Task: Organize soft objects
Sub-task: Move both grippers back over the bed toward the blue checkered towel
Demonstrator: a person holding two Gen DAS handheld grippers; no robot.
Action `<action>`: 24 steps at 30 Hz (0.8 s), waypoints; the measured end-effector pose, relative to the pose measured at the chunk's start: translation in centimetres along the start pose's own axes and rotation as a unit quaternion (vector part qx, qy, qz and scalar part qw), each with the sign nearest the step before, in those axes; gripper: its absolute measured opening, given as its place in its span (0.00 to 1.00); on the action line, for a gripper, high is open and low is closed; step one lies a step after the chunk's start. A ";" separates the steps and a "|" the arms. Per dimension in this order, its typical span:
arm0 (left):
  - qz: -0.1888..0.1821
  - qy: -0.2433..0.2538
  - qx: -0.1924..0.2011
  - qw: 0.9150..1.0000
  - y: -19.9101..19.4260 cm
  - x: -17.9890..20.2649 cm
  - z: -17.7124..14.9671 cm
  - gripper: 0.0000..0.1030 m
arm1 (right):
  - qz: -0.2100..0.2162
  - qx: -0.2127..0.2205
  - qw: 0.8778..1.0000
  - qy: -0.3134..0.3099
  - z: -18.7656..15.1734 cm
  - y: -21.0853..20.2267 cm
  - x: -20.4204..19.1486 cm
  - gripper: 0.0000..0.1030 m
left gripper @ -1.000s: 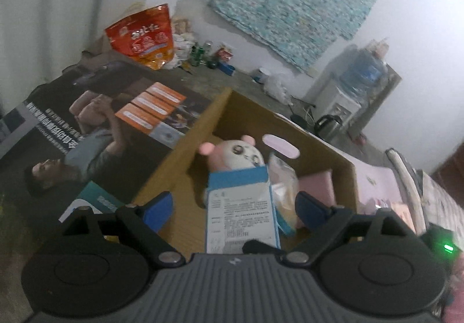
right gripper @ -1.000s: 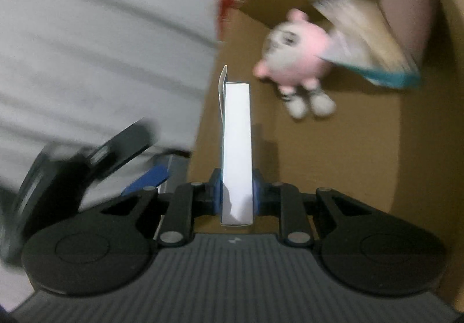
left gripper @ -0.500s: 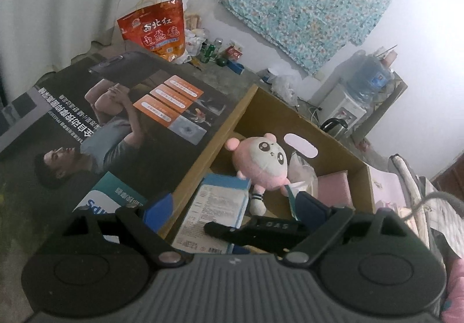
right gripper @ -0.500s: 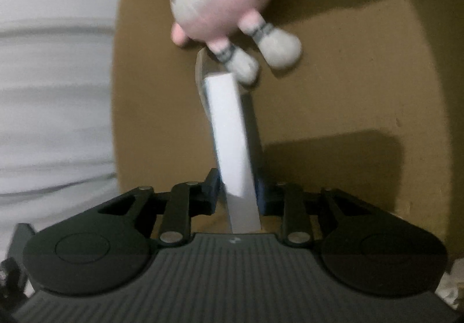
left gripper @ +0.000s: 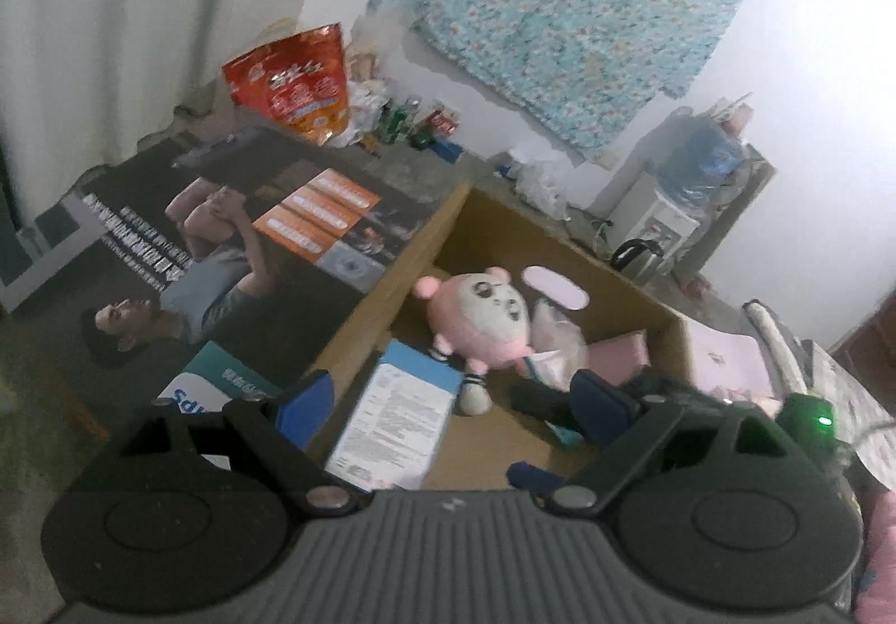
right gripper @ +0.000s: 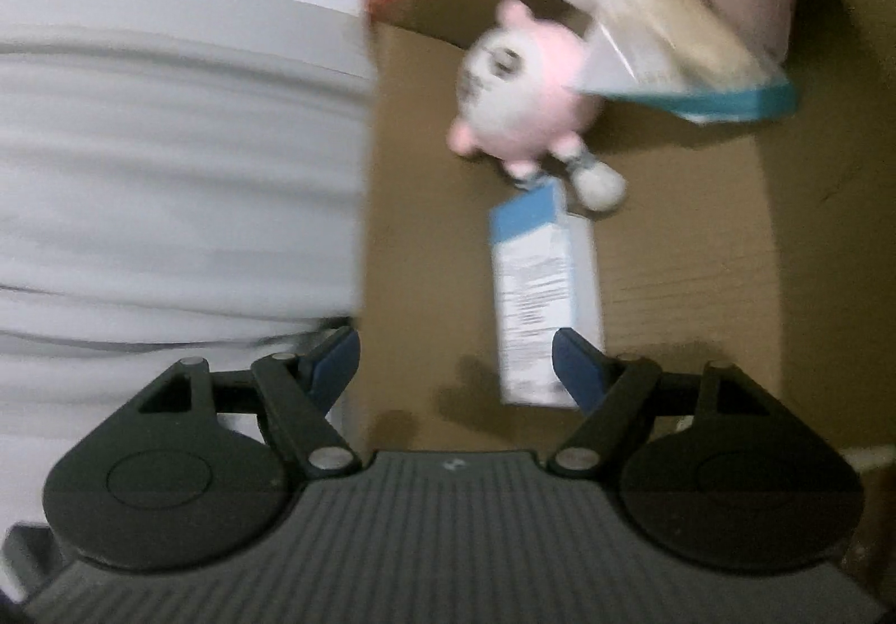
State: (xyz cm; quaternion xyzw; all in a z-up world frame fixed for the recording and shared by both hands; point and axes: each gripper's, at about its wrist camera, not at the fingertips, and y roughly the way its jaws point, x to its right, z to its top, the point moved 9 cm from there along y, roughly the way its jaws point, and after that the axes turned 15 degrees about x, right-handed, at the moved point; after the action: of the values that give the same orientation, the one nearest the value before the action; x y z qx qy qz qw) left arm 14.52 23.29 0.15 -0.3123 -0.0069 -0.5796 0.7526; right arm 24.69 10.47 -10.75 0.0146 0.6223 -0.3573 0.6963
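- The box [left gripper: 633, 288] is brown cardboard with its top open, and everything below is placed against it.
- The plush [left gripper: 481, 324], pink with a white face, lies on the box floor near the far left wall, legs toward the cameras.
- The carton [left gripper: 395, 408], white with a blue end, lies flat on the box floor just below the plush's feet, close to the left wall; in the right wrist view the carton [right gripper: 540, 288] points its blue end at the plush [right gripper: 521, 100].
- A clear packet [left gripper: 557, 338] with a teal edge leans against the plush's right side, and a pink pack [left gripper: 619, 352] stands behind it at the right wall.
- The right gripper [right gripper: 453, 361] hangs over the near part of the box; its jaws have just been opening and stand wide, the carton loose below beside the right finger, seemingly untouched, though the picture is blurred.
- The left gripper [left gripper: 453, 400] is over the box's near left edge, jaws spread wide, nothing between them.
- Left of the box lies a dark poster [left gripper: 235, 254], and beyond it a red bag [left gripper: 291, 86].
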 end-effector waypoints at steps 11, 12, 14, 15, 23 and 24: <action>-0.125 0.128 -0.016 0.984 -2.6 13.5 -4.1 0.91 | 0.114 0.137 0.984 -0.031 4.4 -21.1 3.6 0.79; -0.142 0.139 -0.023 0.980 -2.6 15.2 -5.0 0.91 | 0.108 0.155 0.981 -0.038 4.8 -22.9 4.9 0.79; -0.174 0.162 -0.040 0.970 -2.6 18.6 -7.4 0.91 | 0.083 0.193 0.976 -0.053 5.8 -26.8 7.7 0.79; -0.190 0.174 -0.050 0.965 -2.5 20.5 -8.8 0.91 | 0.068 0.210 0.973 -0.061 6.3 -28.7 9.0 0.79; -0.271 0.242 -0.109 0.925 -1.8 30.2 -20.1 0.88 | -0.128 0.305 0.925 -0.186 11.9 -39.8 18.6 0.79; -0.275 0.246 -0.115 0.922 -1.7 30.9 -21.2 0.87 | -0.155 0.305 0.916 -0.209 12.7 -40.7 19.6 0.79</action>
State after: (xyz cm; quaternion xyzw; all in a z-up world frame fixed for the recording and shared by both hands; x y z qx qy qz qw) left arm 15.70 -13.90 -4.63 -0.2301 0.1599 -0.8190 0.5007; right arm 13.99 -35.11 -7.80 0.0548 0.3178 -0.6283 0.7080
